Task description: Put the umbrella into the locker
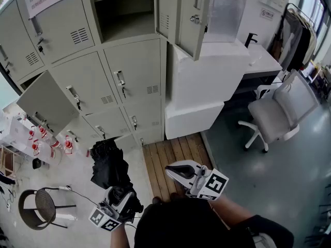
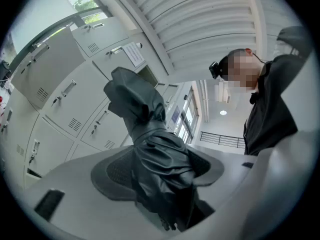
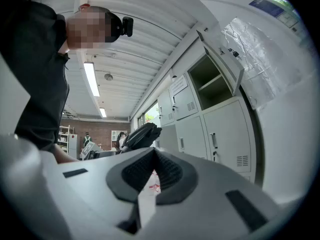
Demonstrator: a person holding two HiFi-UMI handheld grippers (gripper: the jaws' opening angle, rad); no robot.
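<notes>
My left gripper is shut on a folded black umbrella, low at the left in the head view. The umbrella fills the space between the pads in the left gripper view and sticks up past them toward the grey lockers. My right gripper is at centre bottom, shut with nothing in it; in its own view the right gripper shows its tips meeting. An open locker compartment with a shelf stands at the top, its door swung out to the right. The same compartment and the umbrella appear in the right gripper view.
A lower locker door hangs open at the left. White blocks stand right of the lockers, with a wooden pallet on the floor in front. A white office chair, a round stool and several bottles are around.
</notes>
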